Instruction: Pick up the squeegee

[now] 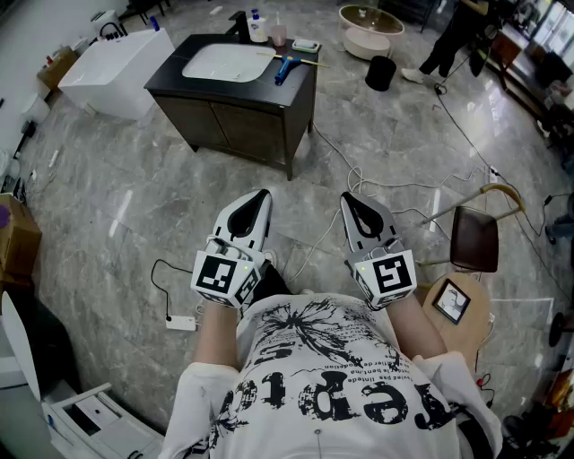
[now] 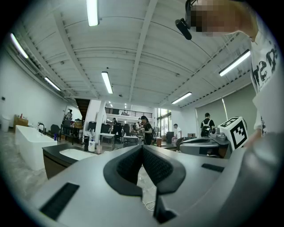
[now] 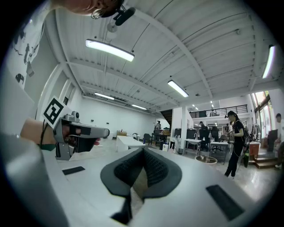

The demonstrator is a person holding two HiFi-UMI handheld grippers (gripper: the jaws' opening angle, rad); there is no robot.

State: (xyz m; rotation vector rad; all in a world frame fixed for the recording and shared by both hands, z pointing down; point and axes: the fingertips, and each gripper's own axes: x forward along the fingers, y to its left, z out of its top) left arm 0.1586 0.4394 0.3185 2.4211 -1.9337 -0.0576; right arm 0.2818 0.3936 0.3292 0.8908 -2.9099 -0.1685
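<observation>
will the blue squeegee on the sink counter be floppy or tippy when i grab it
The squeegee looks slim, so it is probably light and stiff. Its long crossbar at one end may make it swing if held far down the blue handle. Lying flat on the counter, it seems unlikely to roll.

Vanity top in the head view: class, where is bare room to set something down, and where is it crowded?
Bare: the countertop strip left of and before the basin. Crowded: its right end, with squeegee, bottle and cup.

Glossy grey marble-look floor [image 1: 117, 197]; matt black counter [image 1: 170, 79] at upper centre, smooth glossy white basin [image 1: 220, 61], blue plastic squeegee [image 1: 283, 69].
</observation>
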